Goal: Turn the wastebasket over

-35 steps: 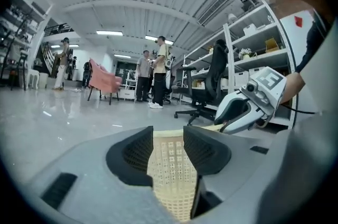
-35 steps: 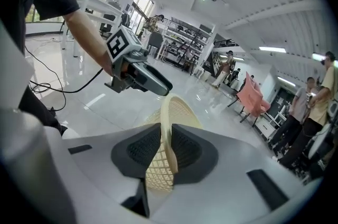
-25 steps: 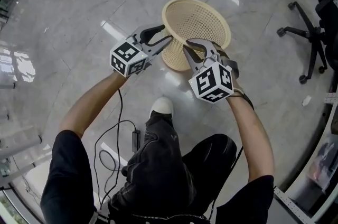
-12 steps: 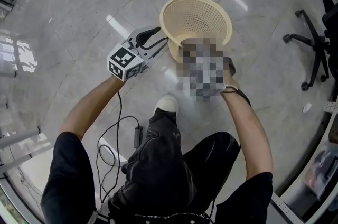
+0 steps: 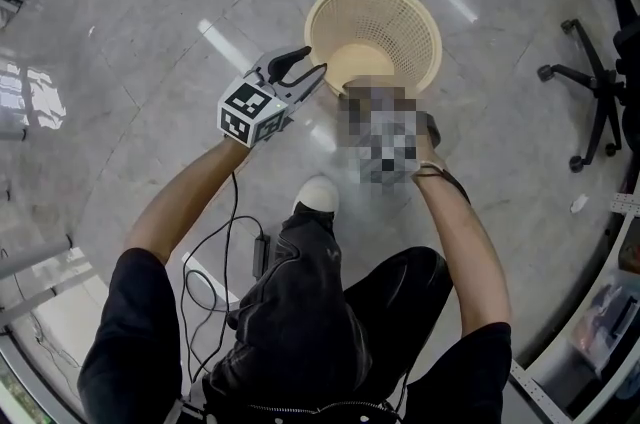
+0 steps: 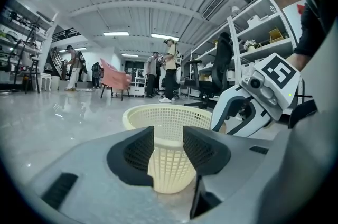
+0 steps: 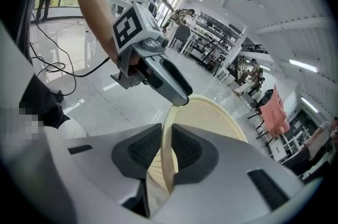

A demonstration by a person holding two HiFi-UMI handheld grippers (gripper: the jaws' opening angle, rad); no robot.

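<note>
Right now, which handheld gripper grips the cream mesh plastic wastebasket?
The right gripper: its jaws pinch the cream mesh plastic wastebasket at its rim; the left gripper has jaws apart.

The bare left forearm (image 5: pixel 187 197) and bare right forearm (image 5: pixel 455 242) reach forward side by side. The left gripper (image 5: pixel 313 62) points almost level, its jaws apart and pressing nothing. The right gripper (image 7: pixel 166 150) tilts downward, its jaws pinched on the rim of the cream mesh plastic wastebasket (image 7: pixel 211 117).
</note>
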